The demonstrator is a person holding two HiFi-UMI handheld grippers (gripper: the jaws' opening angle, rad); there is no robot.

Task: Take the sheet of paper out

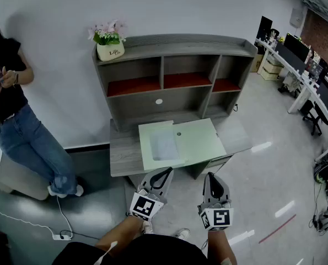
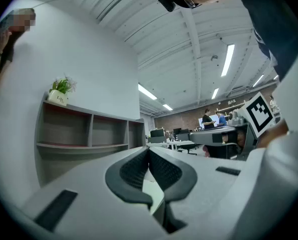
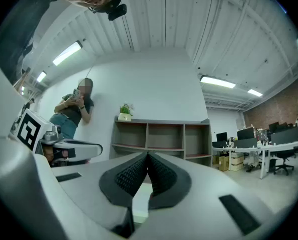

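A pale green folder (image 1: 199, 139) lies open on the grey desk (image 1: 125, 159), below the shelf unit. A whitish, see-through sheet (image 1: 165, 145) rests on the folder's left half. Both grippers hang in front of the desk's near edge, clear of the folder. My left gripper (image 1: 166, 171) points at the folder's front edge, and its jaws meet with nothing between them (image 2: 149, 150). Slightly right of it, my right gripper (image 1: 212, 176) is also shut and empty (image 3: 148, 155). In both gripper views the folder shows only as a pale strip below the jaws.
The grey shelf unit (image 1: 175, 76) stands at the desk's back, with a potted plant (image 1: 109, 47) on top. A person (image 1: 12, 109) leans against the wall at left. A power strip with its cable (image 1: 62, 236) lies on the floor. Office desks (image 1: 310, 76) stand at far right.
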